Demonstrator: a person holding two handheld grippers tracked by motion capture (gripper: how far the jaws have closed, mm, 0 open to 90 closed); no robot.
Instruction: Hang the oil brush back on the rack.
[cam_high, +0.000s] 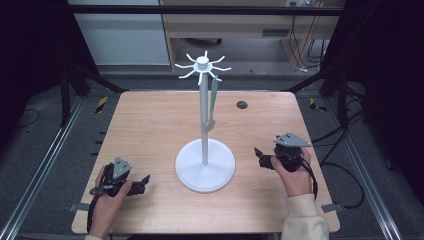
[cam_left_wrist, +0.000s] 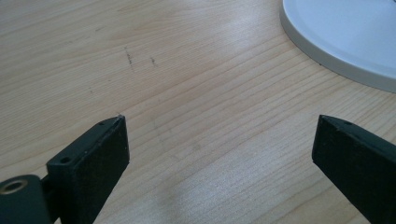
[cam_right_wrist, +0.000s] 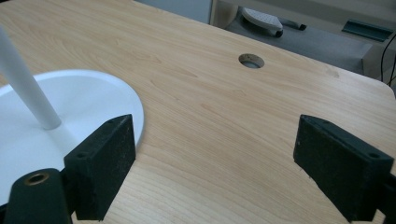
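White, the stand sits mid-table, its pole rising to a ring of hooks where a green utensil hangs beside the pole. Near the table's front edge the left gripper rests just left of the base, jaws spread wide over bare wood. Right of the base, the right gripper is likewise gaping, gripping nothing.

Matt wood-grain table, smooth white plastic-looking stand, matt blk tongs.
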